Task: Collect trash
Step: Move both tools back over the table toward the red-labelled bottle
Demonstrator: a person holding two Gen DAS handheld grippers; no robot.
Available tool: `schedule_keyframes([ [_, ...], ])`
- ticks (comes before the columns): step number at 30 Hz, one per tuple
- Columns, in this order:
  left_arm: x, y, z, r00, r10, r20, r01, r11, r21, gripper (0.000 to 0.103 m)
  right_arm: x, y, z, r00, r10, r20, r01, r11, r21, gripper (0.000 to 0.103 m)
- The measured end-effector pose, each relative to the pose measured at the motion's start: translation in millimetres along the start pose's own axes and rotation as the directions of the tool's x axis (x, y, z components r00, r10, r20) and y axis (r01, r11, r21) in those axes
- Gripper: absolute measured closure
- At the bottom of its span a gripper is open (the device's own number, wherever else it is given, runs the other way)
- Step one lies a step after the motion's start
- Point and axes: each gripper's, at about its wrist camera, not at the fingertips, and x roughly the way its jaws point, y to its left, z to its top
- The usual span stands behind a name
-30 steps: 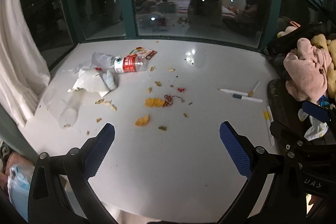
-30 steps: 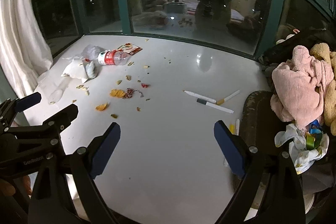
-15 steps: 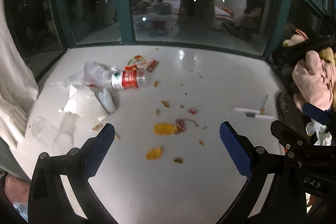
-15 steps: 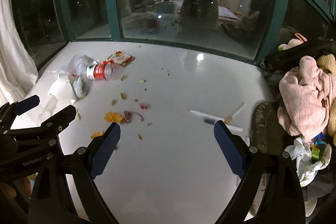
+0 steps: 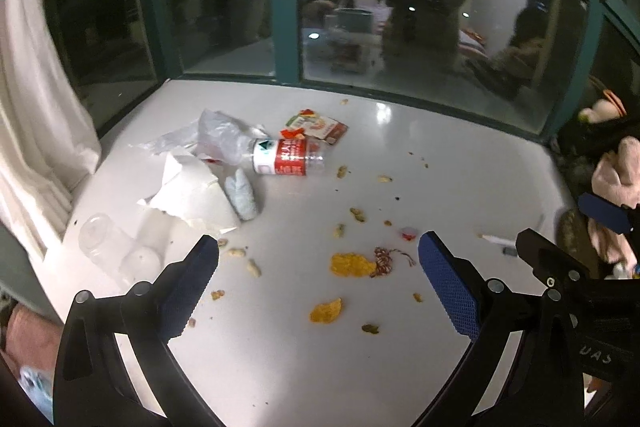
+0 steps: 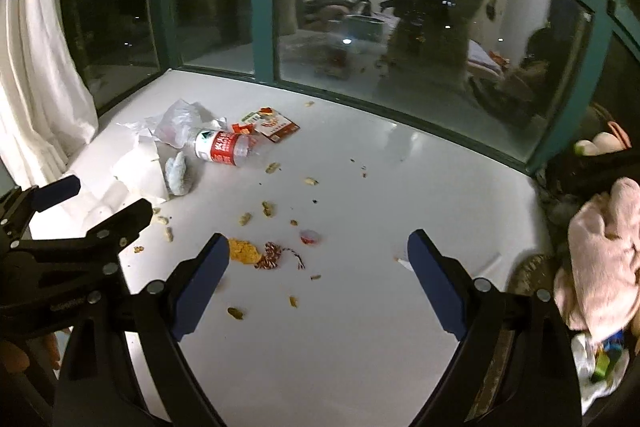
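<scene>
Pen [image 5: 498, 239] half hidden behind tool finger

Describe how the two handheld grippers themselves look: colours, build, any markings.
The left gripper and the right gripper match: black angular frames joined by silver rivets, each ending in two jaws faced with blue cross-hatched pads. The left one's frame carries pale lettering, seen in the right wrist view, too blurred to read.
</scene>
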Motion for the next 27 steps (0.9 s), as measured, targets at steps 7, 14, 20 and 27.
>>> schedule_keyframes([
  [7, -9.4, -9.2, -6.7, 0.997, 0.081, 0.003, -0.080, 0.996, -0.035, 0.006, 2.7, -10.2, 2.3, 0.997, 0.075, 0.011, -0.075, 0.996, -0.037, 0.016],
  [14, -11.7, -36.0, -12.3, 0.995, 0.104, -0.011, -0.104, 0.994, -0.014, 0.006, 2.0, -37.1, -7.2, 0.995, 0.100, 0.005, -0.100, 0.995, -0.007, 0.016],
  [20, -7.5, -60.6, -14.0, 0.997, 0.077, -0.020, -0.076, 0.997, 0.022, 0.006, 3.8, -61.4, -16.9, 0.997, 0.082, 0.001, -0.082, 0.996, 0.037, 0.016],
  [27, -1.9, -63.4, -8.3, 0.998, 0.066, -0.018, -0.065, 0.997, 0.048, 0.006, 7.7, -67.4, -13.5, 0.998, 0.065, 0.000, -0.065, 0.996, 0.068, 0.016],
])
